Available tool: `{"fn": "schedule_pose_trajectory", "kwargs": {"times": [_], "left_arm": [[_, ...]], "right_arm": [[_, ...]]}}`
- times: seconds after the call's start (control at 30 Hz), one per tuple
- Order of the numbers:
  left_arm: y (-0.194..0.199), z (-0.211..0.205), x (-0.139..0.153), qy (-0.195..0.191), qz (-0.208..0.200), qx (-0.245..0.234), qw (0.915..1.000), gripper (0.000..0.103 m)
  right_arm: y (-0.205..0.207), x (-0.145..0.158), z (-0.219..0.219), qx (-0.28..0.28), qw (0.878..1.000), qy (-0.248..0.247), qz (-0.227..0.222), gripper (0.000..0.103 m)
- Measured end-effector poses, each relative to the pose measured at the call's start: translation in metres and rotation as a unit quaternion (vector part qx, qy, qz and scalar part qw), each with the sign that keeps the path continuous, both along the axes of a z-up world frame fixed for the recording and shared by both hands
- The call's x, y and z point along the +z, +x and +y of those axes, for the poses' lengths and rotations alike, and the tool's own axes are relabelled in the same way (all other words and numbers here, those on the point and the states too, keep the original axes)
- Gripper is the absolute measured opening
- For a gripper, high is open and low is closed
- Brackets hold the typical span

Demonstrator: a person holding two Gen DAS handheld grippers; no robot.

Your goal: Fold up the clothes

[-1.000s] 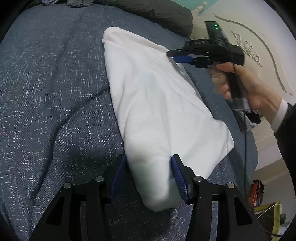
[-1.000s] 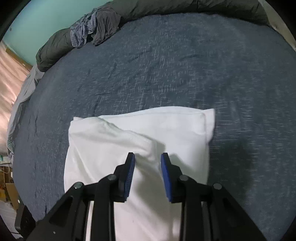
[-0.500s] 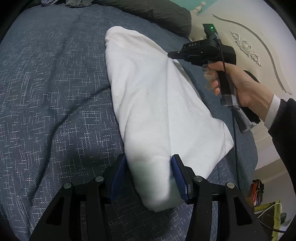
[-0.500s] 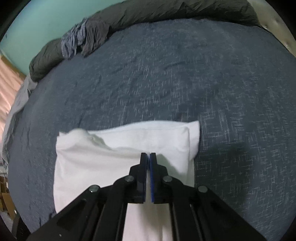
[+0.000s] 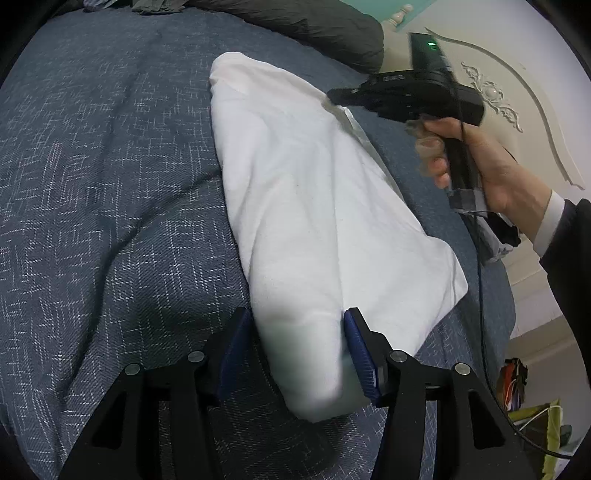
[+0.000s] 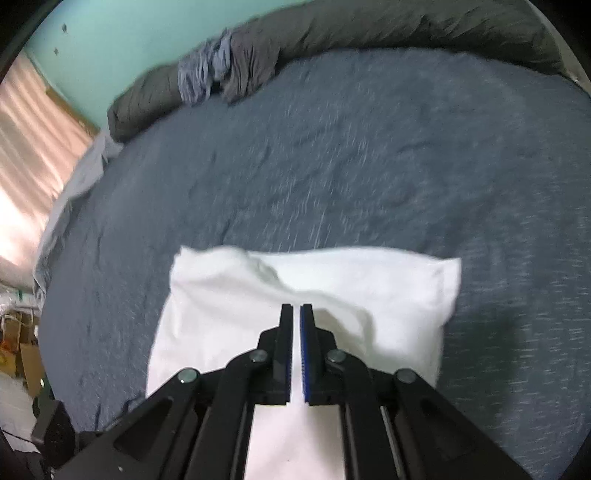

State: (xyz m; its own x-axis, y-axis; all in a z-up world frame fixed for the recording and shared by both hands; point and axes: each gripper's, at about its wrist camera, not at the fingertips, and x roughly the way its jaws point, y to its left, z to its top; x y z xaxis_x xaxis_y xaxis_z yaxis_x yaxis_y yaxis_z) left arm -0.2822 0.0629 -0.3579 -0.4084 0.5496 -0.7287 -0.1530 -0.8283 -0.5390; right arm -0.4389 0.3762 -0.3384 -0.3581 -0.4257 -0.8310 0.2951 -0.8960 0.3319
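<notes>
- On a bed covered with a dark blue-grey woven bedspread (image 5: 110, 192), a folded white cotton garment (image 5: 314, 206) lies as a long bundle near the bed's right edge, one end reaching toward the rolled dark grey duvet (image 5: 306, 26) along the far edge.
- The black left gripper (image 5: 299, 350) has its blue-padded jaws spread wide, one on either side of the garment's near end; the cloth fills the gap between them, but the pads do not appear to pinch it.
- The black right gripper (image 6: 296, 314), held in a person's hand (image 5: 476, 158) with a white cuff and dark sleeve, has its jaws drawn almost together, only a thin slit between them; whether any cloth is caught there cannot be told.
- In the right wrist view the garment (image 6: 332, 288) lies under those jaws.
- A crumpled blue-grey cloth (image 6: 203, 77) rests on the duvet at the bed's far edge.
</notes>
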Motion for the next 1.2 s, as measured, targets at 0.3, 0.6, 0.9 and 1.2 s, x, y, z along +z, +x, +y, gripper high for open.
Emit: {"fn": "schedule_pose_trajectory", "kwargs": {"times": [0.3, 0.6, 0.9, 1.2], "left_arm": [[-0.002, -0.011, 0.001, -0.007, 0.000, 0.001, 1.0000, 0.062], [0.002, -0.024, 0.015, -0.024, 0.002, 0.008, 0.9997, 0.062], [0.005, -0.008, 0.038, -0.051, 0.006, 0.025, 0.9984, 0.062], [0.009, 0.008, 0.036, -0.080, -0.007, 0.022, 0.9965, 0.062]], "right_arm": [[-0.008, -0.001, 0.036, -0.113, 0.993, 0.012, -0.001, 0.004], [0.057, 0.028, 0.073, -0.074, 0.995, -0.042, -0.057, 0.006], [0.157, 0.048, 0.094, -0.022, 0.995, -0.045, -0.088, 0.032], [0.207, 0.032, 0.072, 0.033, 0.995, -0.026, -0.090, 0.031]]}}
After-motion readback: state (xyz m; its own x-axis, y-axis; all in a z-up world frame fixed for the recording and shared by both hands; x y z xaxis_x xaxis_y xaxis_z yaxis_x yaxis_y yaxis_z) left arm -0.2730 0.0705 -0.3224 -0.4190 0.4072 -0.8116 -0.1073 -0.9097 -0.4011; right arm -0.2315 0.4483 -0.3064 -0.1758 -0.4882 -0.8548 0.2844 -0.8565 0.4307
